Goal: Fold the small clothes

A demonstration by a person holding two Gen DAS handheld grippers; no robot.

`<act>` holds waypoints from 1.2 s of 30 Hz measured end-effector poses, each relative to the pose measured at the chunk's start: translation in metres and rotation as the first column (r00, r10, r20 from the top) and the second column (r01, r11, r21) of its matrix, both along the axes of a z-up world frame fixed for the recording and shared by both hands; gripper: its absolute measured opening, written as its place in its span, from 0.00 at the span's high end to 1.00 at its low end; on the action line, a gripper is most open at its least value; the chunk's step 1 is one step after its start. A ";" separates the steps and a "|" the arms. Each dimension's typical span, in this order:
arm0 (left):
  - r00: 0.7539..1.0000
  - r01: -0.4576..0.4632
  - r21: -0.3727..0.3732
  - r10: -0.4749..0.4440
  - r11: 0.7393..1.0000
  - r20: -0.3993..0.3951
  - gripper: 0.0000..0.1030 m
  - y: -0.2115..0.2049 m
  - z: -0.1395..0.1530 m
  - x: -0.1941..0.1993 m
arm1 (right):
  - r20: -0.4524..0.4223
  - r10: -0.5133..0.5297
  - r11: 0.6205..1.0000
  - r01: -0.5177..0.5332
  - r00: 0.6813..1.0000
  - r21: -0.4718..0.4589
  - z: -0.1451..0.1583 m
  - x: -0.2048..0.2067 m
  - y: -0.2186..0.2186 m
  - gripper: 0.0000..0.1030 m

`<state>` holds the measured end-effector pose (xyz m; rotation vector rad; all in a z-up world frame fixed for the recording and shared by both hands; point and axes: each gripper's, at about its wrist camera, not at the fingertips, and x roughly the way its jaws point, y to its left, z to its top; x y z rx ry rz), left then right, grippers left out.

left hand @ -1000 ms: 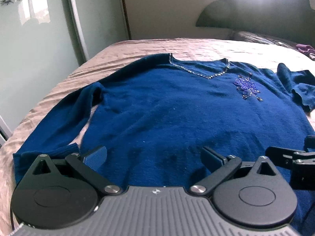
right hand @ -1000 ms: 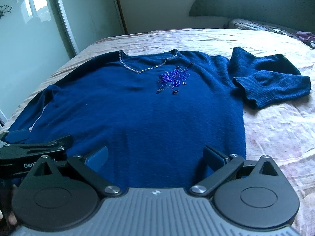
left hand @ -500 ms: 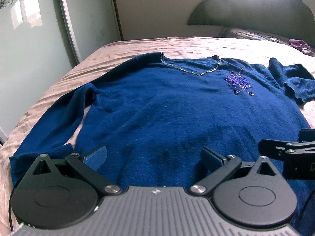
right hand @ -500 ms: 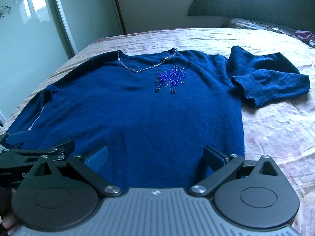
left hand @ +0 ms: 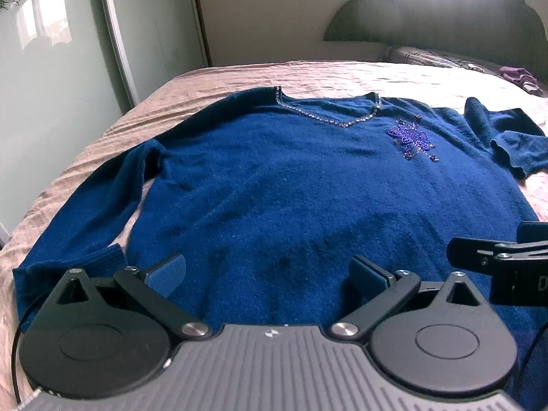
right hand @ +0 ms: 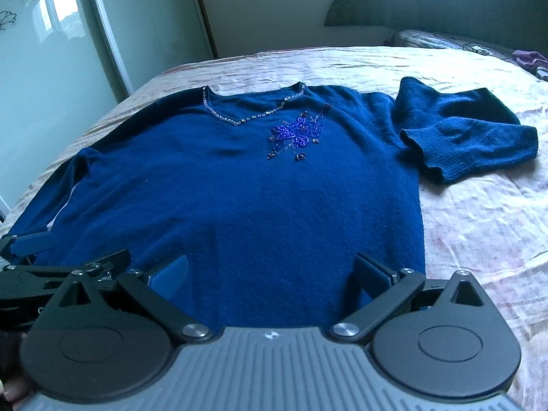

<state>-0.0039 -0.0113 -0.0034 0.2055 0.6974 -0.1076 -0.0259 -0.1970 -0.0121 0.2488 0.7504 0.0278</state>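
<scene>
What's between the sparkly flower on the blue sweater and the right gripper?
Only plain blue sweater lies between the beaded flower and the open right gripper. Nothing else sits on that stretch, as the right wrist view shows.

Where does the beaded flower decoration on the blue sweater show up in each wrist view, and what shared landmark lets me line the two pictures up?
Left wrist: the beaded flower sits upper right, right of the neckline's point.
Right wrist: the beaded flower sits just above centre, lower right of the neckline's point.
Shared landmark: the sequinned V-neckline of the blue sweater.
</scene>
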 end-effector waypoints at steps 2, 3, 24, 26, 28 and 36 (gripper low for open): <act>1.000 0.000 0.001 0.000 1.000 0.000 0.01 0.000 0.000 0.000 | 0.000 0.000 1.000 0.000 1.000 0.000 0.000 0.000 0.000 0.00; 1.000 0.000 0.001 0.000 1.000 0.000 0.01 0.000 0.000 0.000 | 0.000 0.000 1.000 0.000 1.000 0.000 0.000 0.000 0.000 0.00; 1.000 0.027 0.022 -0.027 0.999 0.008 0.01 -0.010 -0.006 -0.001 | 0.142 0.012 0.997 -0.002 0.990 -0.072 0.011 -0.008 -0.008 0.00; 0.999 0.039 0.026 -0.039 0.999 0.012 0.01 -0.013 -0.008 -0.001 | 0.174 -0.012 0.996 0.026 0.985 -0.080 0.010 -0.013 -0.012 0.00; 0.999 0.050 0.033 -0.050 0.998 0.019 0.01 -0.016 -0.010 -0.001 | 0.240 -0.049 0.992 0.075 0.970 -0.101 0.014 -0.022 -0.016 0.00; 0.997 0.058 0.028 -0.060 0.998 0.055 0.01 -0.022 -0.013 0.000 | 0.299 -0.128 0.968 0.184 0.946 -0.168 0.013 -0.022 -0.059 0.00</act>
